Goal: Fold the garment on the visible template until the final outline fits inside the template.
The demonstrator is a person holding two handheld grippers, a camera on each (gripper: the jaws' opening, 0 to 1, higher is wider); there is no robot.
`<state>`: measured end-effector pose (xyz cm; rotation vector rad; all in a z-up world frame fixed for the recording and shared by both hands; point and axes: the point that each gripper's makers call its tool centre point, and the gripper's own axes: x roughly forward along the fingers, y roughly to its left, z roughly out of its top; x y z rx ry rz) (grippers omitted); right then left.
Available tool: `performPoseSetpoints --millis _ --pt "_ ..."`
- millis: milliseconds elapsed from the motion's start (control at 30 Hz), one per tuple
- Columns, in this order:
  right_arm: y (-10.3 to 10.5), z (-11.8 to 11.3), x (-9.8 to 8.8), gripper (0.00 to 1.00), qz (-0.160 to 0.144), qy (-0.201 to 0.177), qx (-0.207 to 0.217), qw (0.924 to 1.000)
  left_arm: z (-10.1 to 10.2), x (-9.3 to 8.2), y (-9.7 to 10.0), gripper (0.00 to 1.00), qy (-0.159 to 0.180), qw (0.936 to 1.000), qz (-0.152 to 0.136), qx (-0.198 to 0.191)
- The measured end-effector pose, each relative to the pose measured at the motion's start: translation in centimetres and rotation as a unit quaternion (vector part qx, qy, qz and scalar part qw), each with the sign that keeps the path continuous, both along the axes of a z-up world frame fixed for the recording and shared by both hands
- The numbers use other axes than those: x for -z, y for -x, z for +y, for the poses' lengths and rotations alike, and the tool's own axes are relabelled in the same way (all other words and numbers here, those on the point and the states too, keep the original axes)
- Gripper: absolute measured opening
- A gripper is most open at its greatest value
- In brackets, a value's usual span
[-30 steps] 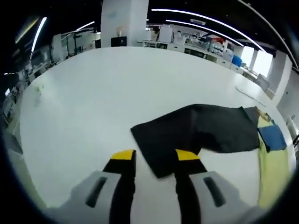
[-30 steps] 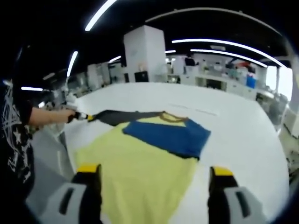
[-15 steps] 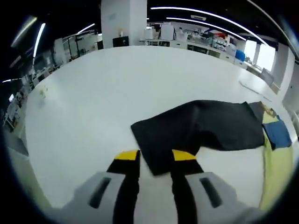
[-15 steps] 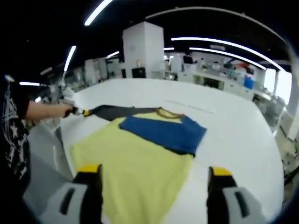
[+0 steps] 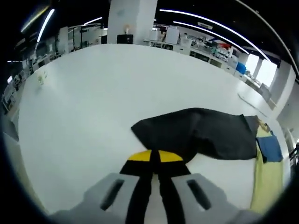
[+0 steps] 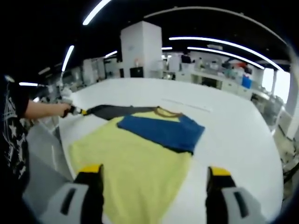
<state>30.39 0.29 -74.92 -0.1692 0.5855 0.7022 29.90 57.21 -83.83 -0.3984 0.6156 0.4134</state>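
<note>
Both hand-held grippers differed: your left one [image 5: 154, 157] had pinched shut on the black sleeve [image 5: 196, 137] just ahead, ready to fold; your right [image 6: 154, 173] hung wide open, empty, above the yellow shirt [image 6: 135, 172].

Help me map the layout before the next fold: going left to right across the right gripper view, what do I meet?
Person's arm → left gripper → black sleeve → yellow garment, blue panel → bare white table.
</note>
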Motion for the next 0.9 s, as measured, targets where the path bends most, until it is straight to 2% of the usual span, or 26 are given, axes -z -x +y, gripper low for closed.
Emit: performPoseSetpoints --millis 67,133,200,333,433,500,600,733,833,900 --pt "0.0 0.0 0.0 0.92 -0.001 0.0 -0.002 1.0 0.3 -0.1 0.2 0.0 -0.005 0.9999 0.008 0.004" --pt "0.1 0.0 -0.2 0.93 -0.002 -0.002 -0.004 1.0 0.8 -0.6 0.1 0.0 -0.045 0.9984 0.018 0.029" --pt "0.1 0.1 -0.3 0.93 -0.002 -0.008 -0.004 1.0 0.9 -1.1 -0.1 0.0 -0.066 0.9967 0.019 0.044" --pt "0.1 0.1 -0.3 0.95 -0.003 -0.012 -0.004 0.9999 1.1 -1.1 -0.2 0.0 -0.076 0.995 0.024 0.059" --pt "0.1 0.0 -0.3 0.95 -0.002 -0.009 -0.005 0.9999 1.9 -1.6 -0.2 0.0 -0.131 0.9862 0.046 0.091" --pt "0.1 0.0 -0.4 0.95 -0.003 -0.01 -0.003 0.9999 2.2 -2.1 -0.3 0.0 -0.144 0.9839 0.044 0.097" --pt "0.2 0.0 -0.4 0.95 -0.003 -0.012 -0.002 0.9999 2.2 -2.3 -1.0 0.0 -0.154 0.9803 0.048 0.115" --pt "0.2 0.1 -0.3 0.95 -0.001 -0.011 -0.003 0.9999 2.7 -2.0 -1.6 0.0 -0.147 0.9805 0.051 0.12" --pt "0.2 0.1 -0.4 0.96 0.0 -0.012 -0.002 0.9999 2.7 -1.0 -0.4 0.0 -0.13 0.9821 0.08 0.111" --pt "0.3 -0.1 -0.4 0.96 -0.001 -0.012 0.0 0.9999 2.9 -0.7 -0.3 0.0 -0.116 0.9852 0.074 0.102"
